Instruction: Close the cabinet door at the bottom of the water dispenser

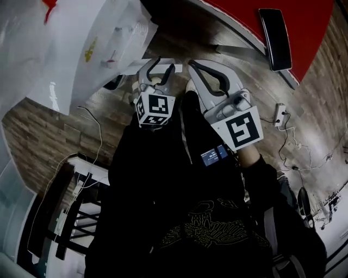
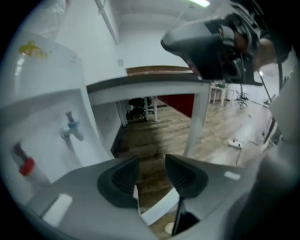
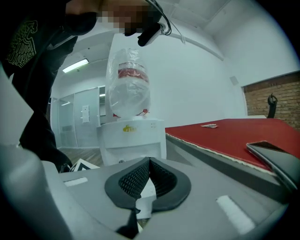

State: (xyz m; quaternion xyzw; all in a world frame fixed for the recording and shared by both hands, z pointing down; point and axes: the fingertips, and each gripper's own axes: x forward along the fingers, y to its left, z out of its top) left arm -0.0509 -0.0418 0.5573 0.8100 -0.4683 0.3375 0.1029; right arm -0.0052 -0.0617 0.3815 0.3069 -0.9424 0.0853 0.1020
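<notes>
Left gripper: at 12 o'clock from the person's chest in the head view, tips toward the foot of the water dispenser; pads a narrow gap apart, nothing between them.
Right gripper: just beside the left one, at its 3 o'clock; pads pressed together at the tips, nothing clamped.
Cabinet door: seen edge-on as a white strip standing out from the dispenser's base toward 3 o'clock, so not shut; just past the left gripper's tips at 12 o'clock. Seen again as a white panel below the gap of the left jaws. Cannot tell whether either gripper touches it.
Dispenser front: at 9 o'clock in the left gripper view, with a blue tap and, at its 8 o'clock, a red tap.
Bottle: clear, upright on top of the dispenser, at 12 o'clock in the right gripper view.
Red table: at 1 o'clock in the head view, near the dispenser; dark phone lying flat on it.
Floor: wood planks; white power strip with cables at 3 o'clock, well apart from the door.
</notes>
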